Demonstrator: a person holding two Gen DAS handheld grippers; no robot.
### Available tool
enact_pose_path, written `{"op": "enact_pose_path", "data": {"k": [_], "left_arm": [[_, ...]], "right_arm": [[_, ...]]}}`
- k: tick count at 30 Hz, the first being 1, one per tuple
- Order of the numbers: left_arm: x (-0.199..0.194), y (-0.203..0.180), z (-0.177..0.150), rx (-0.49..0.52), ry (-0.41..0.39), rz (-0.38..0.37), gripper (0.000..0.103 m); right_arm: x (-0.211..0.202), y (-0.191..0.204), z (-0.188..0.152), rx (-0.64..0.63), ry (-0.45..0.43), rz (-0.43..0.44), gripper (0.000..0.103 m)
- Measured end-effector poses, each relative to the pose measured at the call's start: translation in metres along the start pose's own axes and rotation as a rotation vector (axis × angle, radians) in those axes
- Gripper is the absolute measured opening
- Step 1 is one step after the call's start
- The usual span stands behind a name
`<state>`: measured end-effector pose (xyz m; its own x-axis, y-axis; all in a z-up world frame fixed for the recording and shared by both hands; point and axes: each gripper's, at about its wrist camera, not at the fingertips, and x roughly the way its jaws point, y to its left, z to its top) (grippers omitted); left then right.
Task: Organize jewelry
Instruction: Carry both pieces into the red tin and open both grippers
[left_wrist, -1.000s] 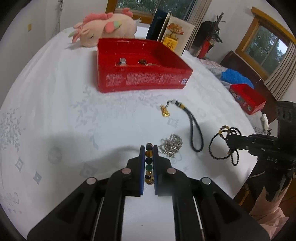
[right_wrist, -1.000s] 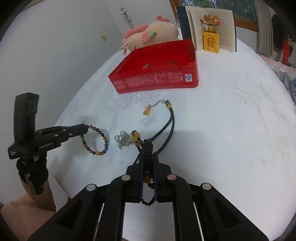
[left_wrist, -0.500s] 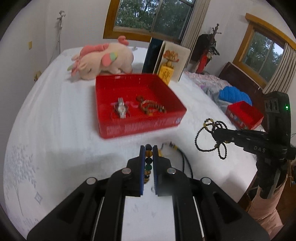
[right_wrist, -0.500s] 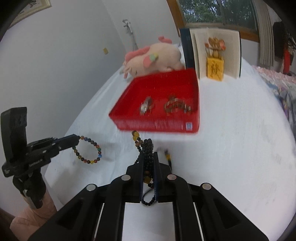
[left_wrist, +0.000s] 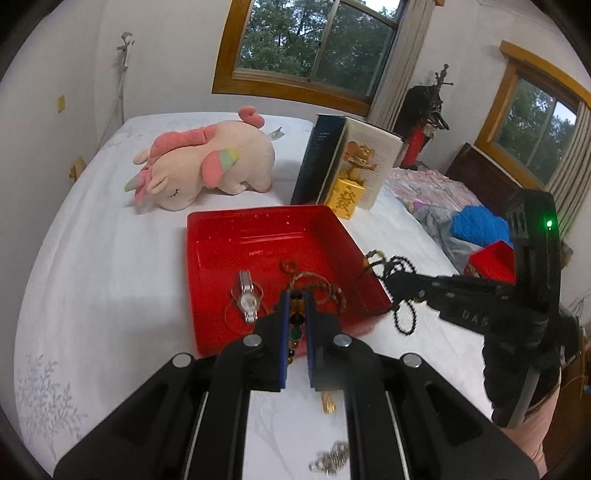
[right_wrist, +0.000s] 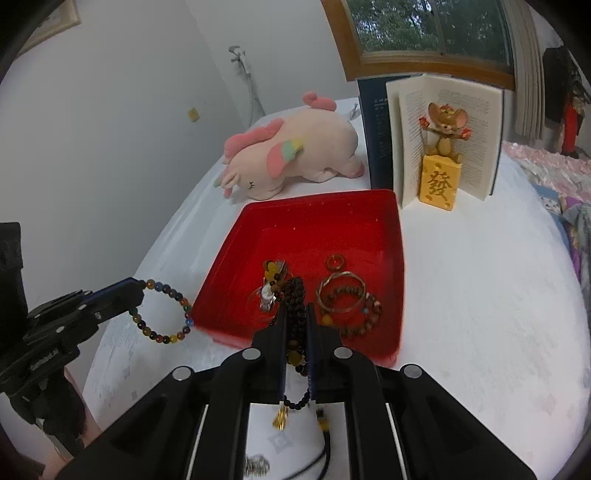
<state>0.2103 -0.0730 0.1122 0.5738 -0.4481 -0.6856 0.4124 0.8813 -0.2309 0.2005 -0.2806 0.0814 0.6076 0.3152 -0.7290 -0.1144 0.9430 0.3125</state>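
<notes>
- The left tongs (left_wrist: 296, 306) are clamped on a bracelet (right_wrist: 164, 314) of mixed coloured beads; it hangs in the air just beside the tray's near-left corner.
- The right tongs (right_wrist: 296, 321) pinch a dark bead string (left_wrist: 397, 291) — it dangles at the tray's right edge.
- The red tray (left_wrist: 229, 236) holds a watch (left_wrist: 247, 299) and 2 or 3 brown bracelets (right_wrist: 347, 299).
- Behind it: a plush (left_wrist: 203, 166) and an open book (right_wrist: 443, 136) — both on the white cloth (left_wrist: 110, 277).

Multicoloured bead bracelet (right_wrist: 164, 312), dark bead necklace (right_wrist: 295, 295) — both dangling
</notes>
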Motion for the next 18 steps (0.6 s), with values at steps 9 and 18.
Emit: {"op": "enact_pose_path", "data": {"k": [9,18], "left_arm": [[0.067,0.021,0.018,-0.041,0.056,0.021,0.006],[0.118,0.038,0.020,-0.069,0.128,0.053,0.006]], "right_arm": [[0.061,-0.013,0.019,0.016,0.048,-0.048,0.008],[0.097,-0.028,0.027,0.030,0.102,-0.104,0.008]]}}
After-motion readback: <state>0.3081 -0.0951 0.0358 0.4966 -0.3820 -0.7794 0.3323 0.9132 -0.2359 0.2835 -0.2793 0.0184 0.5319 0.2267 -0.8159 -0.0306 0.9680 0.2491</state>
